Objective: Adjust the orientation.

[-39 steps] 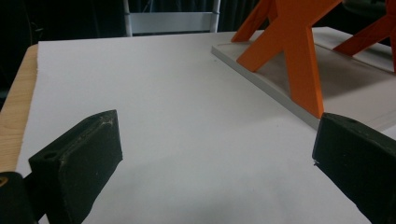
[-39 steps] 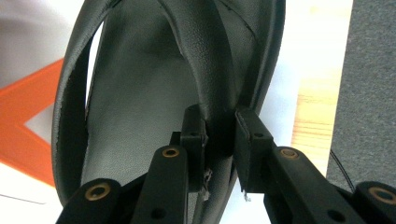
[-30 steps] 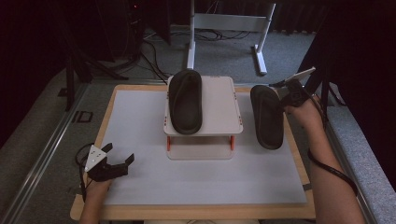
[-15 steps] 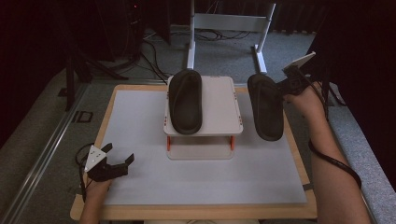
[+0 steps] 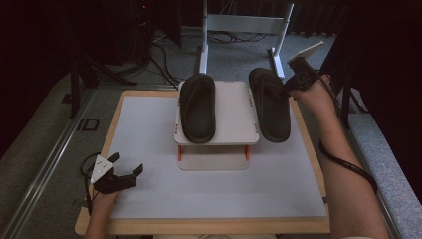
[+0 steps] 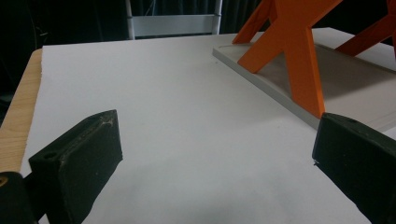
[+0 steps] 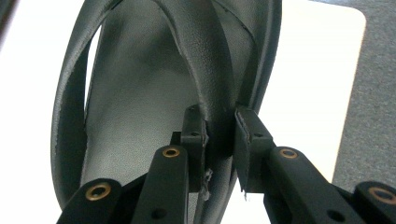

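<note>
My left claw (image 5: 128, 175) rests on the counter (image 5: 149, 129), jaws wide apart, holding nothing. On the small raised stand (image 5: 234, 119) one dark sandal (image 5: 197, 107) already lies. My right claw (image 7: 219, 135) is clamped on the strap of the second sandal (image 5: 269, 104), held beside the stand; I judge that thin pinch could slip, dropping it off the edge

left tool (image 5: 130, 175) spread wide, right tool (image 7: 219, 135) clamped.
</note>
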Available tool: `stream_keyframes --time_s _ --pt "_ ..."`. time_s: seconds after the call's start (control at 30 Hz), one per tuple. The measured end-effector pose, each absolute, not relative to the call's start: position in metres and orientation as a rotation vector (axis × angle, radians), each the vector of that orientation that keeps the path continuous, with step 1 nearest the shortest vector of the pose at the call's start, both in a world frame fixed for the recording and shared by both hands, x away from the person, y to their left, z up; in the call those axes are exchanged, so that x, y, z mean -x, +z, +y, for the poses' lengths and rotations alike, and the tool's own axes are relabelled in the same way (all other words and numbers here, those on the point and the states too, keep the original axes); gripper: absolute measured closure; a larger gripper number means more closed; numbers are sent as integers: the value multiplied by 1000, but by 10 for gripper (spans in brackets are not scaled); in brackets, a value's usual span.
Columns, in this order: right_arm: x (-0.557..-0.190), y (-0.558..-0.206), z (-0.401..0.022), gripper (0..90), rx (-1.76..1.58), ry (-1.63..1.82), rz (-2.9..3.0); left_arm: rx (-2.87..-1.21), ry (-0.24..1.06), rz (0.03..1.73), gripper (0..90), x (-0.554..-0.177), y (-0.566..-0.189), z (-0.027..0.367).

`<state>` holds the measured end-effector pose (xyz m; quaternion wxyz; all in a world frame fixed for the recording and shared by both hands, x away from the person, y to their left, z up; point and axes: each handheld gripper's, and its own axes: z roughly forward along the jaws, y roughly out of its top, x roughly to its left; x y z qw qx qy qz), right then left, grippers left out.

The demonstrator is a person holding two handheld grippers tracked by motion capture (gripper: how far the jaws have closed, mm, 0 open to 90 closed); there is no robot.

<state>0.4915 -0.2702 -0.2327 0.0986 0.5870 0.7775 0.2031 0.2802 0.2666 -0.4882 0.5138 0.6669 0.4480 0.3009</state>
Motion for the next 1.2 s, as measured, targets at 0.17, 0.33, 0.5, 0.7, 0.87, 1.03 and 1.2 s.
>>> stream_keyframes --time_s 0.17,0.33,0.5,0.7,0.87,1.03,1.2 --pt "-494 -234 -253 757 -1719 612 2335 -1601 721 1076 11 -280 -488 267" --pt "-495 -235 -236 757 -1703 616 2366 -1601 718 1075 11 -280 -488 267" --pt "-495 -233 -220 757 -1677 620 2395 -1599 718 1072 11 -280 -488 267" --pt "-495 -233 -203 757 -1651 616 2428 -1599 715 1070 11 -280 -488 267" --pt "-494 -235 -188 756 -1621 614 2446 -1597 717 1069 11 -280 -488 267" --pt "-497 -241 -177 756 -1617 557 2444 -1597 718 1066 11 -279 -488 267" --pt "-498 -242 -175 757 -1627 548 2434 -1597 717 1065 11 -279 -488 267"
